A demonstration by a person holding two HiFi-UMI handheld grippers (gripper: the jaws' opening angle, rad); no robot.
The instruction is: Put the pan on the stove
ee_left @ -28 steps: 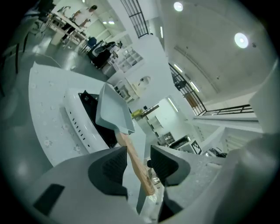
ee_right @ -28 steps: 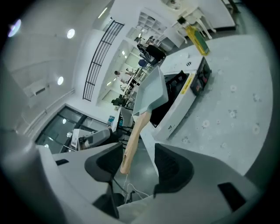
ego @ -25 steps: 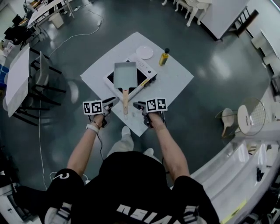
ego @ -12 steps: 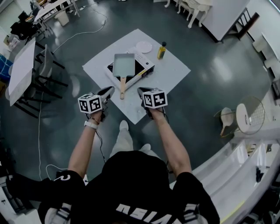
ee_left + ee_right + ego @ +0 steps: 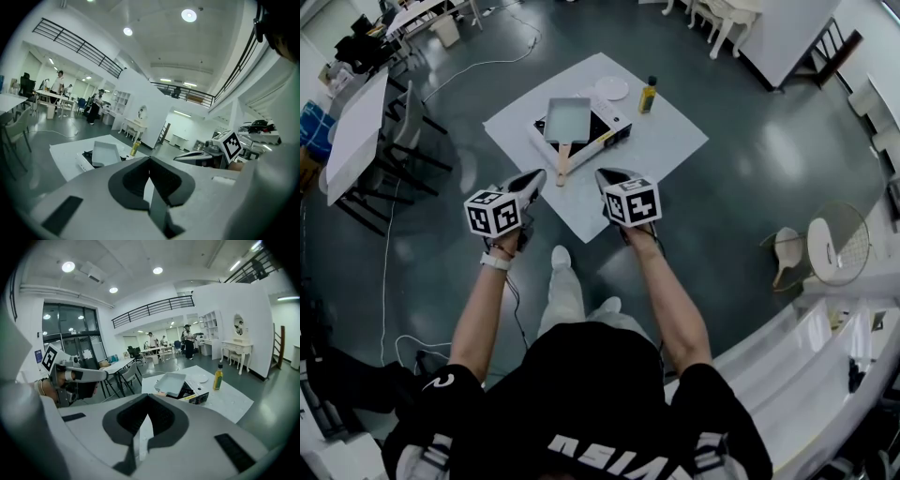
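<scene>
**Inspector:** State of the left gripper [image 5: 536, 176]?

**Assistant:** Its own view shows the left gripper [image 5: 149, 161] with both dark pads meeting along one seam. The jaws have just been closing, and nothing sits between them. It holds nothing and touches nothing.

**Inspector:** And the right gripper [image 5: 602, 174]?

**Assistant:** The same finding. In its own view the right gripper [image 5: 147, 399] has its jaws brought together tip to tip, with nothing caught in the seam. It is empty and in contact with nothing.

**Inspector:** Where are the two in relation to the work?

**Assistant:** In the head view they are held side by side, tips apart from each other, over the near corner of the white sheet [image 5: 666, 141]. Both point toward the middle of the sheet.

**Inspector:** Location of the pan [image 5: 567, 120]?

**Assistant:** The rectangular grey pan rests on the stove [image 5: 602, 127], which stands about the middle of the sheet. Its wooden handle [image 5: 562, 164] runs out past the stove's near edge, toward the sheet's near corner. Both gripper views show the pan [image 5: 105, 152] [image 5: 171, 383] well ahead of the closed tips, and neither gripper touches it.

**Inspector:** Other items on the sheet?

**Assistant:** A yellow bottle [image 5: 648, 94] stands upright near the far corner. A white plate [image 5: 611, 88] lies just beside it, nearer that corner. Both are apart from the stove.
</scene>
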